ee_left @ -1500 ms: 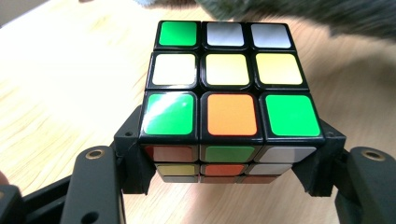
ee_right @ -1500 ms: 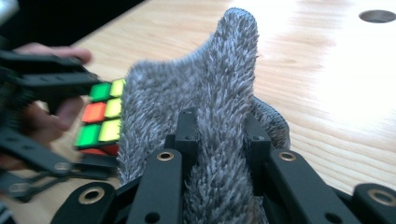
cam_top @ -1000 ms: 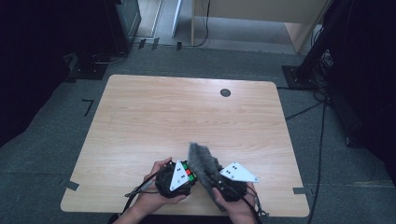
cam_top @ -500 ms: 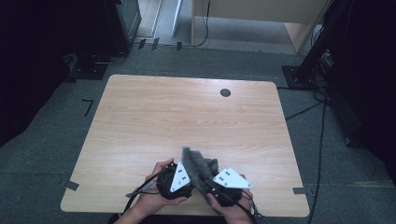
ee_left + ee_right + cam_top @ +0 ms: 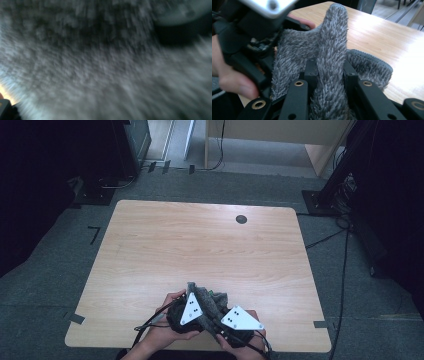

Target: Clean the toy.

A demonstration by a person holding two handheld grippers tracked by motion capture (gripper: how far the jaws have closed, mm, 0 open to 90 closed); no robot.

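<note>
Both tongs hold one grey fuzzy cloth (image 5: 207,301) at the near edge of the worktop (image 5: 200,245), right in front of the person. The right tongs (image 5: 329,72) are clamped on an upright fold of the cloth: in the right gripper view the two black jaws press the pile from either side, and the fold rises between them like a ridge. The left tongs (image 5: 192,312) sit just beside the cloth on its left, closed down; the left gripper view is a blur of grey pile pressed against the lens, so they appear shut into the same cloth. Judging by this, the two grips so near each other serve to gather or fold the cloth, with each hand pinning one part so the fabric cannot slip.

The cloth's bound edge (image 5: 372,58) curls out to the right of the ridge, resting on the wood. A finger of the left hand (image 5: 302,23) lies on the far side of the cloth, behind the left gripper's body.

Beyond the cloth, a small dark round grommet (image 5: 241,219) sits well away near the far edge. Nothing on the worktop stands in the way; only the trailing cables (image 5: 150,322) near the cloth's left could snag.
</note>
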